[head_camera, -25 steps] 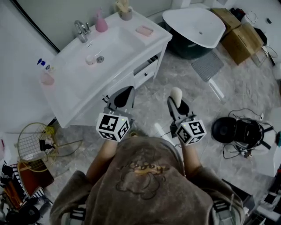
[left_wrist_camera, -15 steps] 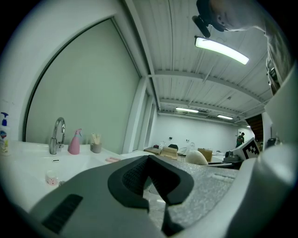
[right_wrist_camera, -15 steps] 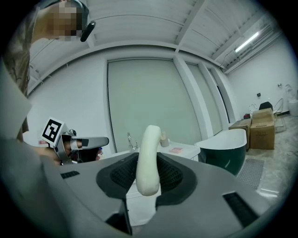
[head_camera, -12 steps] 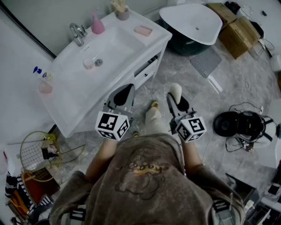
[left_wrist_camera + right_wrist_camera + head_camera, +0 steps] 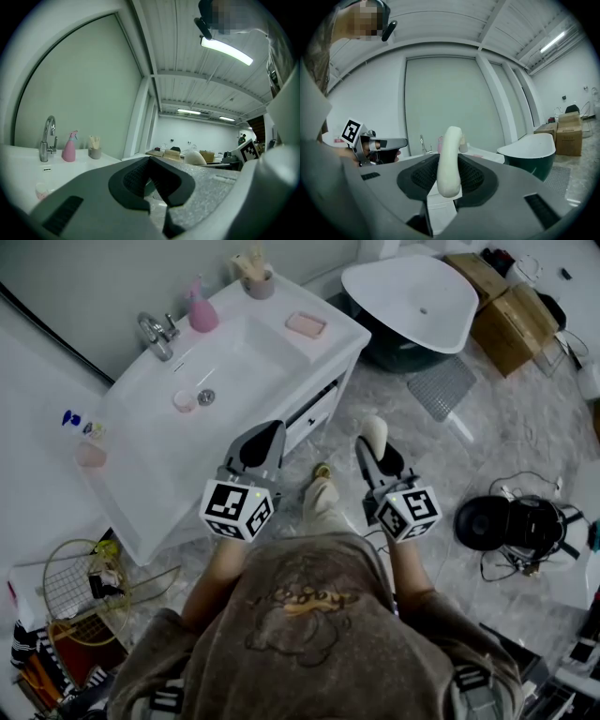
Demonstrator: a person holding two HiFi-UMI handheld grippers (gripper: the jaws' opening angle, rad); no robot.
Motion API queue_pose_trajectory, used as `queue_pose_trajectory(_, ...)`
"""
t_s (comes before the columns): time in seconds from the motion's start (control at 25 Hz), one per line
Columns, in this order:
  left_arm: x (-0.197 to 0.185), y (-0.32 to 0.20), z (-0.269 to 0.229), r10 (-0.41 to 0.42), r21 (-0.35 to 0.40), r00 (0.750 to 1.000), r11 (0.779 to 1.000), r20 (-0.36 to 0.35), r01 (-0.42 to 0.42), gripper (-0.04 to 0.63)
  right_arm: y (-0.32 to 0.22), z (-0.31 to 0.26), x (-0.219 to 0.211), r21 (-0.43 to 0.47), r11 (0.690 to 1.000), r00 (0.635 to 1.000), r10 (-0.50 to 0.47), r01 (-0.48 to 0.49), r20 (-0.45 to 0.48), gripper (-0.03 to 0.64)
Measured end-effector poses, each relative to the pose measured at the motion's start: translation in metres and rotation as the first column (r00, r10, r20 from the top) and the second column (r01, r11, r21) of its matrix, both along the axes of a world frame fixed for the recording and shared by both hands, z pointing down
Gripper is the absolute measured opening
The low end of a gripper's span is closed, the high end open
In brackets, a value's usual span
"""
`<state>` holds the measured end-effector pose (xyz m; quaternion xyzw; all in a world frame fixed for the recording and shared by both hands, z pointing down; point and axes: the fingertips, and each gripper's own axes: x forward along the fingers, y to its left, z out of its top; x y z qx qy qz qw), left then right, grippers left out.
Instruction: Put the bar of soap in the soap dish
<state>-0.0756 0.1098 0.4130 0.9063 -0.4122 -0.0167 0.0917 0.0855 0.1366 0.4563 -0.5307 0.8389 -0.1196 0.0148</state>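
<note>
- Our right gripper clamped the soap; our left gripper had its jaws together.
- The dish sat at the counter's edge, past the basin.
- Open floor lay beside the tub.

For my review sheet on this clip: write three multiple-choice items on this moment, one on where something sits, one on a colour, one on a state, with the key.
1. Where is the soap dish?
A. on the floor
B. on the vanity top, near its corner
C. inside a cardboard box

2. What colour is the spray bottle beside the faucet?
A. blue
B. green
C. pink

3. What is the state of the bar of soap?
A. lying in the dish
B. clamped on edge in the right gripper
C. lying on the floor

Key: 1 B, the head view shows it on the white top. 2 C, the head view and the left gripper view both show it pink. 3 B, the right gripper view shows both pads pressing its sides.
</note>
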Motion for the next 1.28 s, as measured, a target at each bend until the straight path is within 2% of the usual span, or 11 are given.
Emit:
queue_pose_trajectory(0.4,0.025,-0.108,-0.019,-0.055,-0.021,0.998,0.998,-0.008,0.055,0.002,-0.113,-0.02,0.017,-0.011,0.996,0.996,-0.086,0.086,0.012,0.117)
queue_pose_trajectory(0.8,0.057,-0.197,-0.03,-0.121,-0.04,0.993,0.992,0.016,0.121,0.002,-0.212,-0.032,0.042,-0.014,0.981,0.981,-0.193,0.193,0.013,0.117)
queue_pose_trajectory(1.04,0.067,-0.239,-0.029,-0.161,-0.063,0.987,0.985,0.014,0.161,0.002,-0.26,-0.029,0.051,-0.027,0.967,0.968,-0.251,0.252,0.021,0.117)
queue_pose_trajectory(1.28,0.062,-0.266,-0.026,-0.172,-0.071,0.985,0.982,0.032,0.174,0.002,-0.292,-0.025,0.048,-0.04,0.962,0.963,-0.268,0.268,0.022,0.117)
